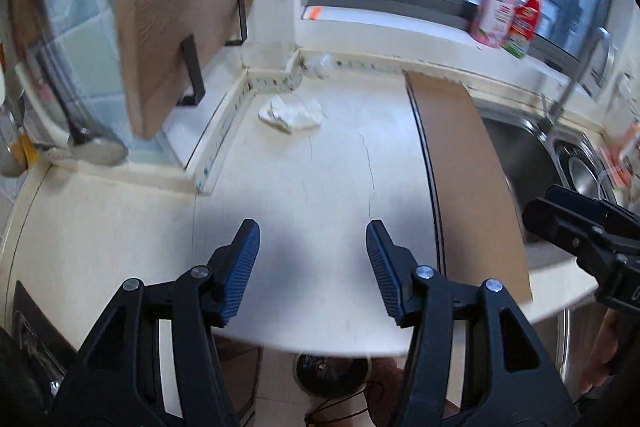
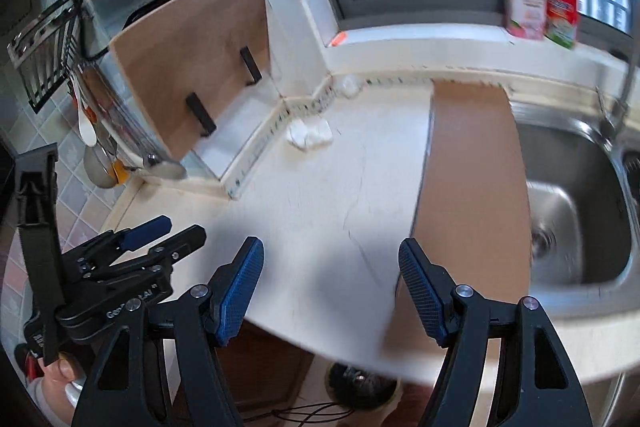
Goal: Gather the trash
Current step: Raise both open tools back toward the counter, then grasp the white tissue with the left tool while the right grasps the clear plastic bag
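Observation:
A crumpled white tissue lies on the cream counter near the back corner; it also shows in the right wrist view. A clear crumpled plastic scrap sits in the corner behind it, seen too in the right wrist view. My left gripper is open and empty above the counter's front part, well short of the tissue. My right gripper is open and empty above the front edge. A dark bin stands on the floor below the counter, also in the right wrist view.
A brown board lies flat beside the steel sink. A wooden cutting board stands in a rack at the left. Spray bottles stand on the windowsill. Utensils hang at the left.

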Tool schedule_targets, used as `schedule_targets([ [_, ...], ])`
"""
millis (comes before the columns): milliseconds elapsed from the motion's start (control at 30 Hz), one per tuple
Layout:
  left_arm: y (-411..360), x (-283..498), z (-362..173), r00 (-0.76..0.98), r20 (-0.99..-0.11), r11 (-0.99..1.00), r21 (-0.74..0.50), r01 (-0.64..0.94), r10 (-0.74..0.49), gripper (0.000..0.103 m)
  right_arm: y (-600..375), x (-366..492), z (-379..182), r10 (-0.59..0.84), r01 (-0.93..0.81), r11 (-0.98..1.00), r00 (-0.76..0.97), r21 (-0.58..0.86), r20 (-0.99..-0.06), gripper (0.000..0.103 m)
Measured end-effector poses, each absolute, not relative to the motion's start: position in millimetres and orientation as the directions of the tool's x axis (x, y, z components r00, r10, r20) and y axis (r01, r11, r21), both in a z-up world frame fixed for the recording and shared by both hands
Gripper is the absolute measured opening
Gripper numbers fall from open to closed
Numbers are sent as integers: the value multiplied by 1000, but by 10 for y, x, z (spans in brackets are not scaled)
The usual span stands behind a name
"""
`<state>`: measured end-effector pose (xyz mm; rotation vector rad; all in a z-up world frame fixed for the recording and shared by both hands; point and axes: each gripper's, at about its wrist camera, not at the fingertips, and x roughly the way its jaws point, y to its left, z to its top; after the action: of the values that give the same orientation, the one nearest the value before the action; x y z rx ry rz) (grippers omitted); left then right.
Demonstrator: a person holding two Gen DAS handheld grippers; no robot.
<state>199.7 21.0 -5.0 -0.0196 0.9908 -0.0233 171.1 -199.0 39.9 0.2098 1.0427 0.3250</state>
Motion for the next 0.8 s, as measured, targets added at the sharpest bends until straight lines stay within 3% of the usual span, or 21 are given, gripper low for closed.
schedule_targets([
  [267, 3, 3200, -181, 507, -861, 991, -27, -127, 42, 53, -2099, 3165, 247, 425, -274, 901, 403, 336, -810, 71],
  [467, -51, 4030, -616, 430, -899, 976, -14, -216, 82, 53, -2087, 4328, 44, 462, -327, 878, 389, 350, -797, 71],
  [800, 159, 4818, -1557, 304, -946, 934, -10, -358, 107, 53, -1659, 5932, -973, 517, -317, 847, 299, 427, -802, 71],
])
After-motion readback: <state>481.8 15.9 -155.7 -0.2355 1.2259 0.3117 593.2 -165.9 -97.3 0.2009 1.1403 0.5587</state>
